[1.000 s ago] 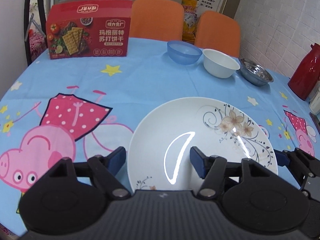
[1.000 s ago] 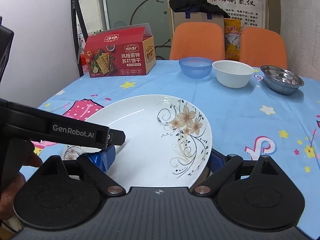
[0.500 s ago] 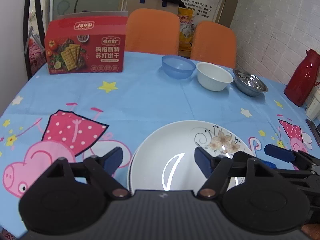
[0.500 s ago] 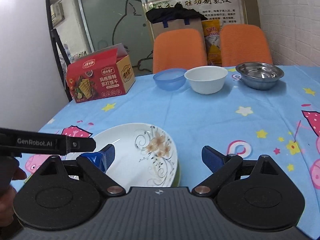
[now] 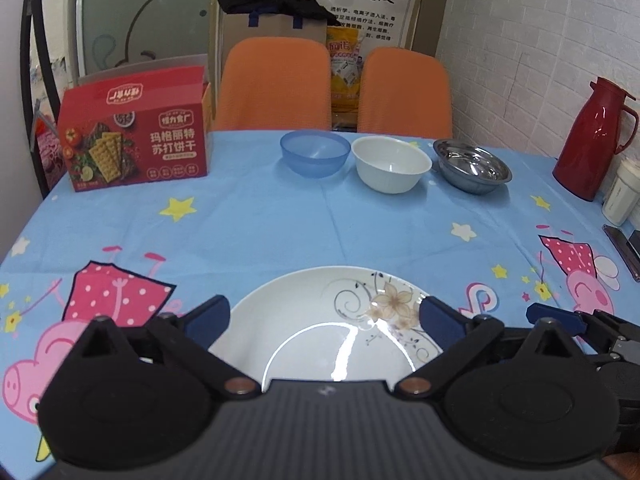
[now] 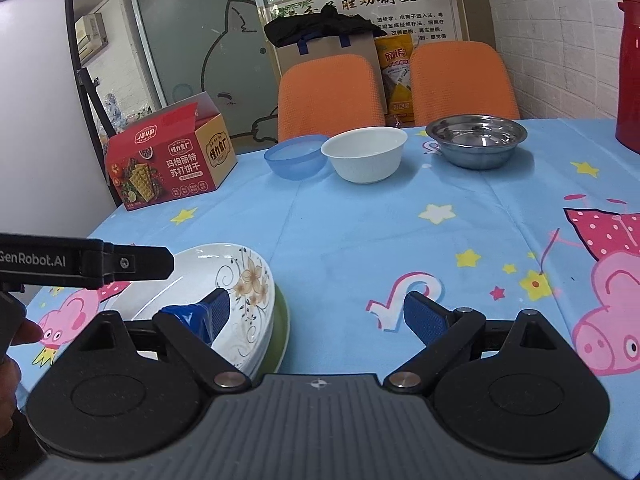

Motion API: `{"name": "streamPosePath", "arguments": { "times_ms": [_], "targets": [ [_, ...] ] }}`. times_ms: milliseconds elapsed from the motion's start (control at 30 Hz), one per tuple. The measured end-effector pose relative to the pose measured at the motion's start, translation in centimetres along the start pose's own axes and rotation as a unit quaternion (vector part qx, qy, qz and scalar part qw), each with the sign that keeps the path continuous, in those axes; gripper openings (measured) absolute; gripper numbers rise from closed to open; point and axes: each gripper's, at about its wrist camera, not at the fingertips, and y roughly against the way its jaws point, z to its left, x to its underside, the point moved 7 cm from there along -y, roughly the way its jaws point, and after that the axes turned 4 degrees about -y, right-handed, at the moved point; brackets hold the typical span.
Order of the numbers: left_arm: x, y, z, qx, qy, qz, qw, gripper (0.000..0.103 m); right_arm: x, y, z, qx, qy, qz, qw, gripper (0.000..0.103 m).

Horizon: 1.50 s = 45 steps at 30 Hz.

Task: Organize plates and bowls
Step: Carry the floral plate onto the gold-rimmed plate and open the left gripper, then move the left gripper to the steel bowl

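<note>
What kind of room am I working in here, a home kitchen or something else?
Probably an office or staff break room used for dining, not a kitchen. A table with a cartoon-pig cloth stands before two orange chairs, a Chinese wall poster hangs behind them, and a whiteboard stands at the left.

White floral plate (image 5: 320,320) over green plate (image 6: 280,332); blue (image 5: 314,152), white (image 5: 391,163), steel bowls (image 5: 472,165).

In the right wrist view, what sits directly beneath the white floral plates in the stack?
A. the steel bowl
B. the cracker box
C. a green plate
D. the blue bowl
C. A green plate shows its rim under the right edge of the floral plate stack, while the bowls and box stand apart at the far side of the table.
</note>
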Motion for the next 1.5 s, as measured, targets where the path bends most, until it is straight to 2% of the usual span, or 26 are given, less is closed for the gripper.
{"name": "streamPosePath", "arguments": {
  "times_ms": [633,933,1033,1133,1300,1367,1433,1500],
  "targets": [
    [-2.9,-4.4,-5.7,0.022,-0.038,0.033,0.9985,0.1,-1.3,-0.5,-9.0,0.04,-0.091,-0.003,0.995,0.081],
    [-3.6,-7.3,-6.9,0.033,-0.056,0.065,0.9958,0.1,-1.1,-1.7,-11.2,0.049,-0.101,0.003,0.994,0.081],
    [-5.8,-7.8,-7.4,0.044,-0.07,0.051,0.9953,0.1,-2.5,-2.2,-11.9,0.039,-0.1,0.001,0.994,0.081],
    [-9.6,-9.2,-8.1,0.061,-0.078,0.033,0.9945,0.1,-5.1,-2.8,-12.9,0.044,-0.088,-0.006,0.995,0.081],
    [-16.9,-14.0,-10.8,0.091,-0.092,0.001,0.9916,0.101,-11.1,-4.6,-15.4,0.066,-0.056,-0.03,0.996,0.082],
    [-19.4,-17.4,-12.5,0.125,-0.088,0.013,0.9882,0.101,-13.3,-6.2,-16.6,0.076,-0.05,-0.035,0.995,0.082],
    [-21.0,-20.9,-14.1,0.141,-0.088,0.034,0.9854,0.101,-15.2,-8.4,-18.3,0.085,-0.061,-0.028,0.994,0.082],
    [-22.0,-24.9,-15.5,0.137,-0.096,0.057,0.9843,0.101,-16.4,-10.8,-20.2,0.1,-0.074,-0.014,0.992,0.082]
  ]
}}
